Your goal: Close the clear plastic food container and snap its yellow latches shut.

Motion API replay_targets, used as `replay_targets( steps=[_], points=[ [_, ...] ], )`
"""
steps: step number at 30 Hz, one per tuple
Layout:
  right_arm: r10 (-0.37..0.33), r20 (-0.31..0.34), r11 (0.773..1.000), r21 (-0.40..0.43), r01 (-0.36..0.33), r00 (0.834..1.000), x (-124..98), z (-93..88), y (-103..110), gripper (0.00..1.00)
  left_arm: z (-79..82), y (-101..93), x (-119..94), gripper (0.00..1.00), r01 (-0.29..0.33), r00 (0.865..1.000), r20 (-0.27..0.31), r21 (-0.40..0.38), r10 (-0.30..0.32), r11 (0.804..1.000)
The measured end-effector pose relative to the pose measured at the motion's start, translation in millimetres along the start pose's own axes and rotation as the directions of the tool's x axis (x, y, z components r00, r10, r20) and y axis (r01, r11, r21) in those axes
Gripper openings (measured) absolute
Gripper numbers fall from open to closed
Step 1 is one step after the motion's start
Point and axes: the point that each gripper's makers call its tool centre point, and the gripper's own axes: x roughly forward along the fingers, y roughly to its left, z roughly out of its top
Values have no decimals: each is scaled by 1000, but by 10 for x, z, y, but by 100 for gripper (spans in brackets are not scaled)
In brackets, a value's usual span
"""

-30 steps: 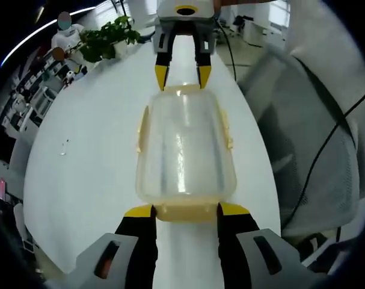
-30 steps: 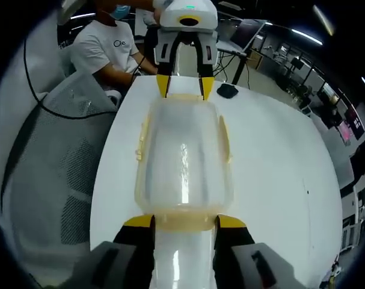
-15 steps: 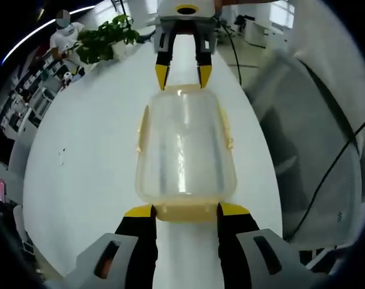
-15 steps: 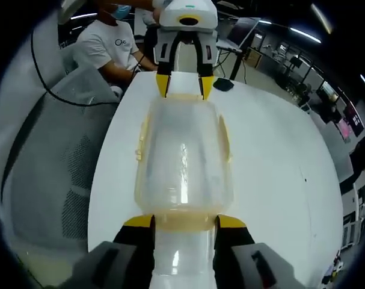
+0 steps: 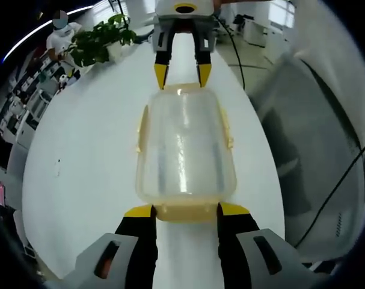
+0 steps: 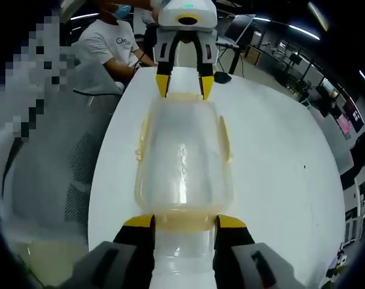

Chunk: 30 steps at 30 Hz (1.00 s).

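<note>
The clear plastic container (image 5: 185,144) with its lid on lies lengthwise between my two grippers, over the white table (image 5: 86,168). My left gripper (image 5: 185,211) is shut on the pale yellow end latch (image 5: 185,212) at the near end. The right gripper (image 5: 177,75) grips the far end. From the right gripper view, the same container (image 6: 183,156) has my right gripper (image 6: 183,221) shut on its near end latch (image 6: 183,224), with the left gripper (image 6: 185,86) at the far end. Yellow side latches (image 5: 140,129) run along both long edges and stick out slightly.
A potted plant (image 5: 101,39) stands at the table's far left. A grey mesh chair (image 5: 314,138) with a black cable is beside the table edge. A seated person in a white shirt (image 6: 110,42) and a small dark object (image 6: 222,77) are beyond the container.
The background has slid slightly in both views, so the hands moved a little. The container stays fixed between both pairs of jaws, and the grips have not changed.
</note>
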Motion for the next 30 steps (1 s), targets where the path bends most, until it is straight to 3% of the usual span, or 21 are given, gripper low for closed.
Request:
replay_targets(
  steps=[30],
  points=[
    [23, -20, 1000, 16, -23, 1000, -146, -535, 4, 36, 415, 24, 374, 36, 23, 1000, -12, 4, -23, 1000]
  ],
)
